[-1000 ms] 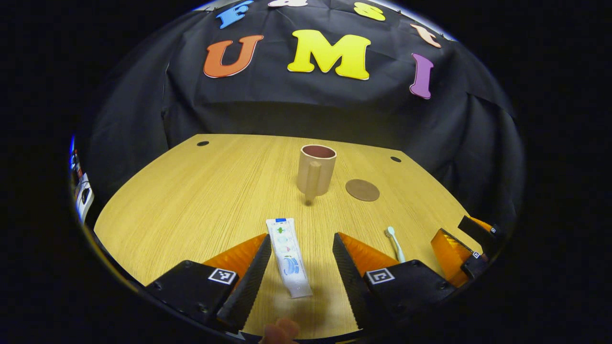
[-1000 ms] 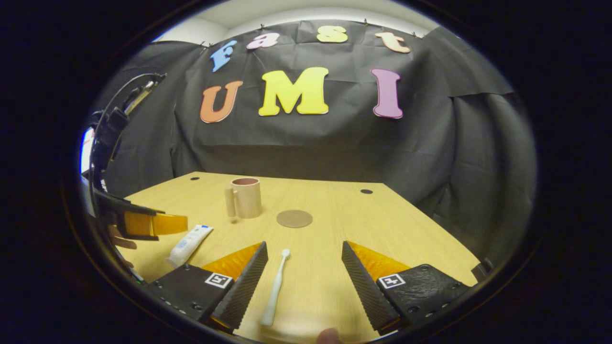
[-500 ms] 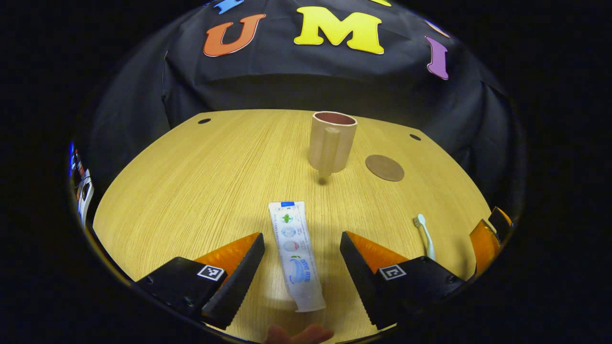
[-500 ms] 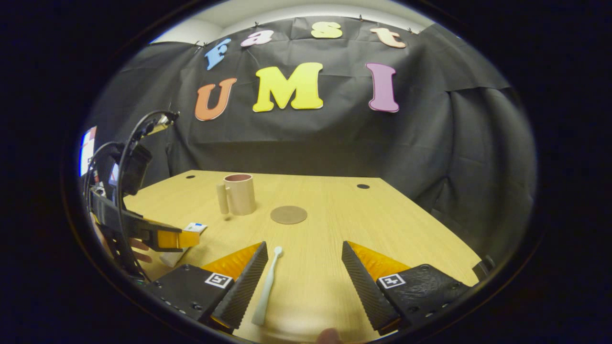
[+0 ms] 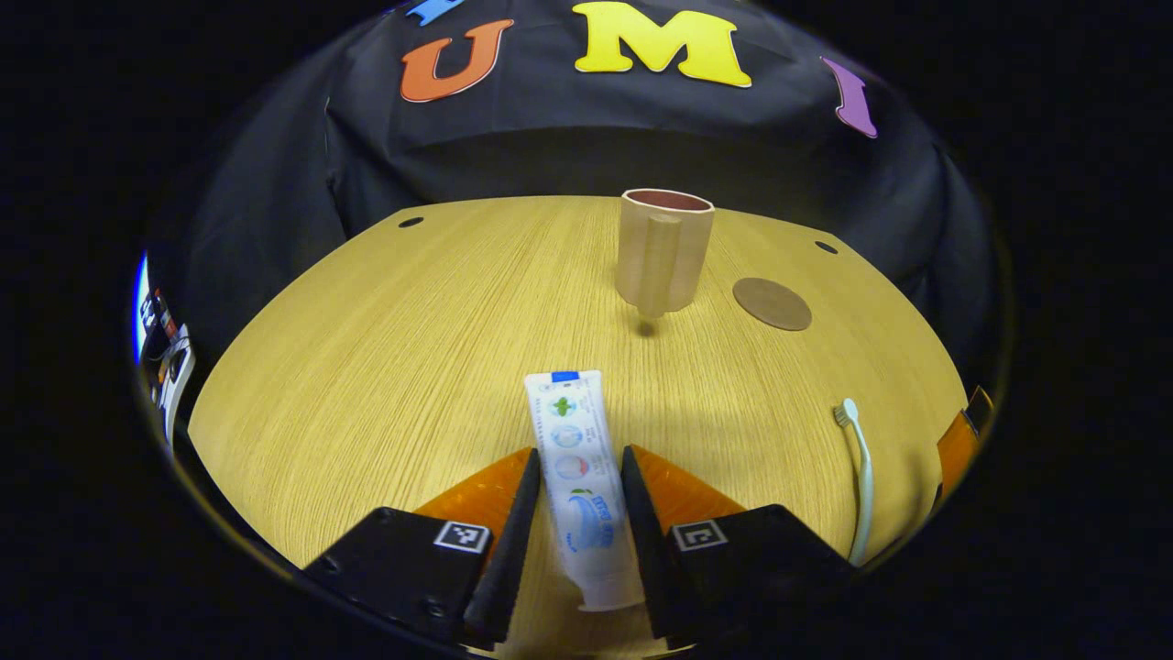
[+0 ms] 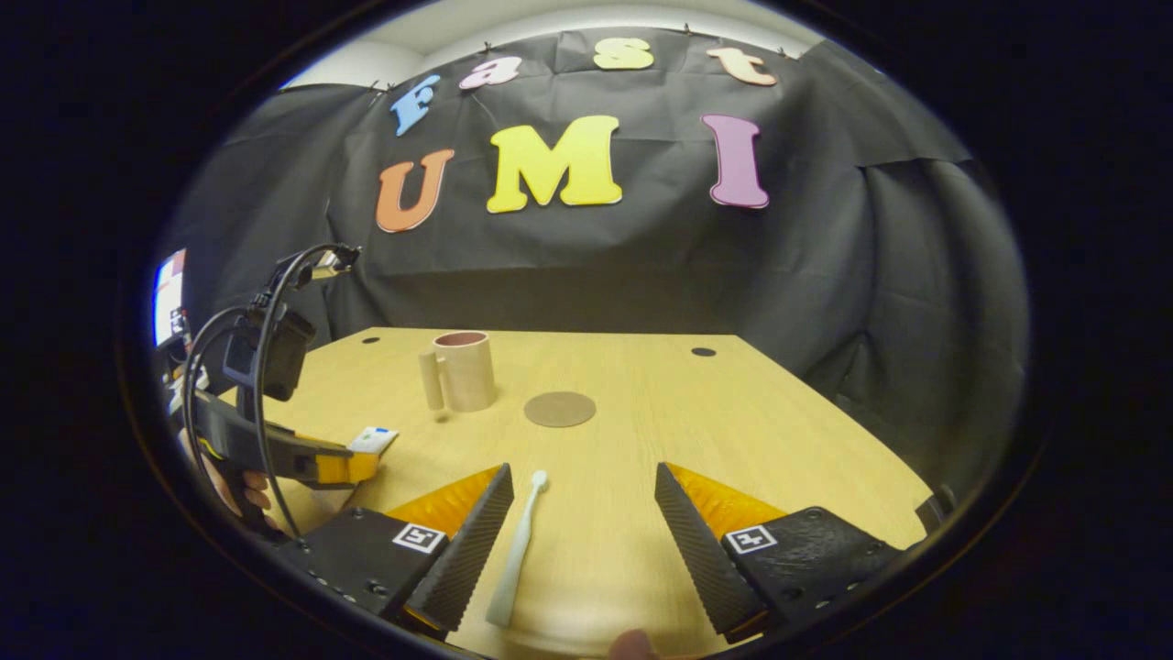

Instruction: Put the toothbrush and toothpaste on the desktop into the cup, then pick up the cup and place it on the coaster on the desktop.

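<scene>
The white toothpaste tube (image 5: 575, 458) lies lengthwise on the wooden desktop (image 5: 412, 348), cap end toward me. My left gripper (image 5: 579, 456) is shut on it, a finger against each side. The tan cup (image 5: 662, 247) stands upright farther back with its handle facing me. A round brown coaster (image 5: 772, 303) lies to its right. In the right gripper view, the white toothbrush (image 6: 516, 555) lies flat between the fingers of my open right gripper (image 6: 583, 472), close to the left finger. There the left gripper (image 6: 353, 466) holds the toothpaste (image 6: 376, 439) low over the desk, left of the cup (image 6: 465, 370) and coaster (image 6: 560, 409).
Black cloth walls close off the back and sides of the desk. Small dark holes (image 5: 411, 222) mark the desk's far corners. A person's hand (image 6: 229, 477) and cables (image 6: 275, 302) sit behind the left gripper. The toothbrush (image 5: 859, 477) lies near the desk's right edge.
My left gripper's fingers have shut from wide open onto the toothpaste tube, and it has moved forward. My right gripper has stayed open over the toothbrush, barely moving.
</scene>
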{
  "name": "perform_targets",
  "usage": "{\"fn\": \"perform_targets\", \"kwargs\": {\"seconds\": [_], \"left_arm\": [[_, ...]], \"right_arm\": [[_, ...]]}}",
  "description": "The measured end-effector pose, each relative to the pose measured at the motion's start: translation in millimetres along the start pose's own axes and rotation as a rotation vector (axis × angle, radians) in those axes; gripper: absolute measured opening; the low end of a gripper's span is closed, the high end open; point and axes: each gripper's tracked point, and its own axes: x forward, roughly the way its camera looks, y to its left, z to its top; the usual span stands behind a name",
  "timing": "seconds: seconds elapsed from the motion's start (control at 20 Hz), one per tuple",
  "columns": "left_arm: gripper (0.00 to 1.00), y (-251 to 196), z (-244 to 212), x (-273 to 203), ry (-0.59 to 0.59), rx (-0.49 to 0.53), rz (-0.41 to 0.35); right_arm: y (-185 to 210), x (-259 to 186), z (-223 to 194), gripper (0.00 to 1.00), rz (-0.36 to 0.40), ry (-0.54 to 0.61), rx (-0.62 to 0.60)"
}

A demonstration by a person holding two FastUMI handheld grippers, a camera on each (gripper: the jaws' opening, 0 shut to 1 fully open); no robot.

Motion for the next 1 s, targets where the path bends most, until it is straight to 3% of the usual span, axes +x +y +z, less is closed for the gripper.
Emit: {"fn": "perform_targets", "kwargs": {"seconds": [0.1,0.25,0.4,0.7,0.75,0.8,1.0], "left_arm": [[0.53,-1.5,-0.9,-0.5,-0.009,0.002,-0.010],[0.43,-8.3,2.7,-4.4,-0.026,-0.036,-0.061],[0.40,-6.5,9.4,-17.3,-0.065,-0.034,-0.076],[0.40,-0.7,43.8,-57.4,-0.200,-0.036,-0.089],[0.44,1.2,51.3,-64.7,-0.230,-0.032,-0.087],[0.40,3.4,60.1,-72.8,-0.265,-0.028,-0.088],[0.40,7.3,81.5,-94.0,-0.344,-0.023,-0.094]], "right_arm": [[0.4,-1.2,-0.2,0.95,0.000,0.005,0.004],[-0.2,-2.1,1.6,0.95,-0.003,-0.002,0.002],[1.4,-1.9,2.0,0.94,0.003,-0.007,-0.003],[16.4,-1.0,-7.3,0.96,0.019,0.023,-0.029],[19.4,1.0,-7.9,0.95,0.016,0.031,-0.033],[22.9,5.4,-9.7,0.95,0.008,0.040,-0.042],[32.4,26.0,-22.6,0.95,-0.021,0.099,-0.042]]}}
